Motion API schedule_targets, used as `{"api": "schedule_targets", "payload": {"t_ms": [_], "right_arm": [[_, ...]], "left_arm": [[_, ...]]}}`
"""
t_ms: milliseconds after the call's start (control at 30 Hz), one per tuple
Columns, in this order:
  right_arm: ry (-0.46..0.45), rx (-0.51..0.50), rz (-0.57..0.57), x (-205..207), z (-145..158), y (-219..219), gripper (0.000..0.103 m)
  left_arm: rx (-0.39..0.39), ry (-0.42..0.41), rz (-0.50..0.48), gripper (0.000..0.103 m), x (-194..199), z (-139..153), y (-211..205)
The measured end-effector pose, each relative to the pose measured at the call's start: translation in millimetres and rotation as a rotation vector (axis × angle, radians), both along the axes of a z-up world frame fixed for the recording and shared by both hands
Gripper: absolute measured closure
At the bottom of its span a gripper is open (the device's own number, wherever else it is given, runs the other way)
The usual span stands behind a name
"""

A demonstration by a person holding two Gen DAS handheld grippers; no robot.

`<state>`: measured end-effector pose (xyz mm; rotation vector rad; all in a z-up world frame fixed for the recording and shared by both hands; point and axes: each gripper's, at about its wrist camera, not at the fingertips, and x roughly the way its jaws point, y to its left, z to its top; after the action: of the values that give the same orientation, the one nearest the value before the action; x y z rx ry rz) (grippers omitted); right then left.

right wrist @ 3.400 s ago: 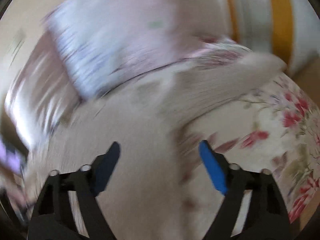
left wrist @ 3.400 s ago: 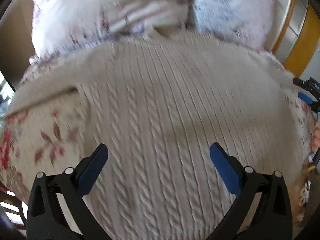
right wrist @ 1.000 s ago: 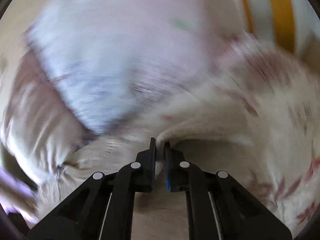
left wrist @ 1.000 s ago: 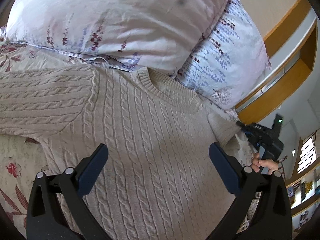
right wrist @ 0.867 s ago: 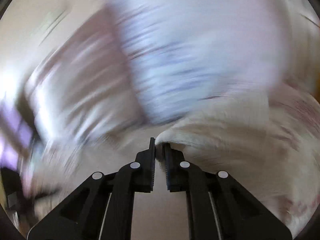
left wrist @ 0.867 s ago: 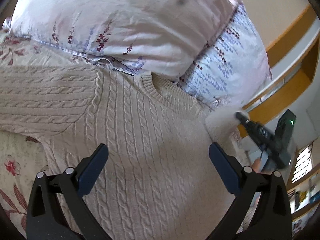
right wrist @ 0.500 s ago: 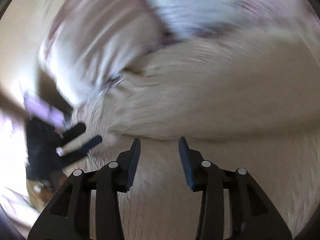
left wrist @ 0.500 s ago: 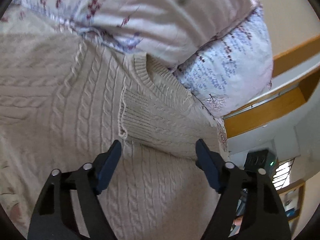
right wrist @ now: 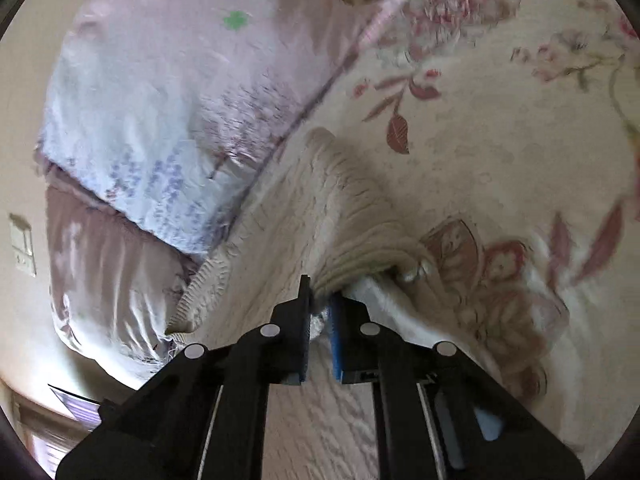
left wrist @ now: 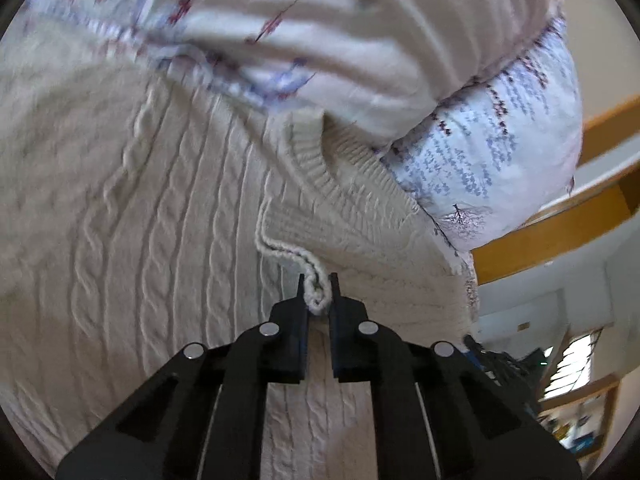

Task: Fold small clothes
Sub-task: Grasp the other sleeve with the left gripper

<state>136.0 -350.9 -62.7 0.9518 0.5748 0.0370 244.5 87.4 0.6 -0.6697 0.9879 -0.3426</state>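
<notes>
Both grippers have closed since half a second ago, when I had them gaping over the knit. Left gripper [left wrist: 316, 294]: jaws nearly together, pinching the curled cuff [left wrist: 314, 276] of the sleeve that lies folded across the sweater [left wrist: 120, 220] chest. Right gripper [right wrist: 320, 298]: jaws nearly together too, clamped on a bunched ribbed fold [right wrist: 352, 236] of the sweater at its edge; which part of the garment that is I cannot tell.

Sweater lies flat on the bed, cream cable knit, front up. In the left view the folded sleeve [left wrist: 352, 240] runs from the cuff up to the right, just below the ribbed collar [left wrist: 316, 152]. Collar touches the pillows beyond it.

Right view: floral bedspread [right wrist: 500, 152] beside the gripped fold, to the right and beyond.

Farther back, two pillows: pink one [left wrist: 360, 32] above the collar, blue-print one [left wrist: 492, 160] to its right, touching. Wooden shelf [left wrist: 560, 220] behind them, room beyond blurred.
</notes>
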Motion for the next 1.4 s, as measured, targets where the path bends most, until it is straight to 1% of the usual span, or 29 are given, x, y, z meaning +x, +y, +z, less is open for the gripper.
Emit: {"api": "schedule_targets", "payload": {"t_ms": [67,100,133,167,233,267,333,367,400,433,467,500,533,600,700,733,800,867,933,1067,1233,1300,1400], "right_arm": [[-0.010,-0.056,-0.012,-11.0,2.1,11.2,0.095],[-0.002,-0.078,-0.014,-11.3,1.4,16.4,0.095],[0.013,-0.100,-0.015,-11.7,0.2,19.7,0.094],[0.044,-0.147,-0.013,-7.7,-0.8,25.8,0.094],[0.083,-0.228,-0.024,0.1,-1.3,33.3,0.094],[0.095,-0.260,-0.023,-0.2,-0.6,35.2,0.091],[0.100,-0.306,-0.028,-5.3,3.8,38.7,0.076],[0.096,-0.319,-0.029,-8.0,5.8,41.9,0.058],[0.087,-0.335,-0.036,-13.4,8.4,44.8,0.045],[0.075,-0.343,-0.040,-17.7,9.7,46.4,0.042],[0.055,-0.358,-0.043,-24.0,11.6,48.2,0.041],[0.043,-0.374,-0.042,-28.9,12.8,50.6,0.040],[0.036,-0.380,-0.039,-30.9,13.1,52.7,0.038],[0.012,-0.361,-0.019,-38.3,11.1,54.6,0.036],[-0.005,-0.300,0.040,-39.4,7.0,56.7,0.036],[-0.007,-0.282,0.059,-38.3,3.9,57.8,0.036],[-0.006,-0.270,0.079,-38.0,2.0,62.0,0.036],[-0.009,-0.265,0.103,-37.0,1.3,66.9,0.036],[-0.020,-0.266,0.121,-38.0,3.6,72.2,0.036],[-0.034,-0.277,0.156,-39.9,7.5,80.5,0.036],[-0.040,-0.303,0.177,-40.9,10.4,85.8,0.035],[-0.041,-0.309,0.185,-40.3,10.4,87.7,0.035],[-0.043,-0.306,0.199,-38.7,9.2,90.2,0.035]], "left_arm": [[0.055,-0.015,0.006,0.095,0.0,2.3,3.0],[0.086,-0.009,0.010,0.095,1.1,0.6,3.5],[0.099,-0.001,0.010,0.095,1.8,-1.6,4.2],[0.125,0.021,0.014,0.095,3.2,-6.9,3.4],[0.132,0.023,0.016,0.092,0.8,-9.6,3.5],[0.144,0.022,0.012,0.091,-2.0,-7.6,3.4],[0.148,0.019,0.013,0.078,-12.3,-1.5,9.3],[0.144,0.012,0.011,0.062,-19.5,2.6,14.8],[0.136,-0.001,0.012,0.050,-27.9,7.4,21.7],[0.128,-0.022,0.022,0.046,-40.7,13.9,34.9],[0.122,-0.034,0.037,0.041,-49.8,18.1,46.6],[0.103,-0.048,0.071,0.036,-63.9,22.7,67.8],[0.084,-0.054,0.111,0.036,-74.5,24.6,87.6],[0.059,-0.060,0.199,0.036,-96.3,29.0,123.0],[0.032,-0.061,0.400,0.037,-134.4,33.0,192.7],[0.021,-0.042,0.494,0.037,-148.2,30.9,220.2],[-0.009,-0.026,0.582,0.044,-163.2,28.1,249.5],[-0.064,-0.001,0.667,0.046,-172.7,20.4,275.4],[-0.132,0.007,0.723,0.050,-175.6,12.1,292.6],[-0.212,0.006,0.799,0.060,-164.9,2.0,307.5],[-0.246,-0.006,0.876,0.070,-154.8,-0.4,320.6],[-0.256,0.000,0.894,0.079,-154.3,-3.0,324.8],[-0.277,0.005,0.916,0.087,-156.9,-8.4,330.1]]}}
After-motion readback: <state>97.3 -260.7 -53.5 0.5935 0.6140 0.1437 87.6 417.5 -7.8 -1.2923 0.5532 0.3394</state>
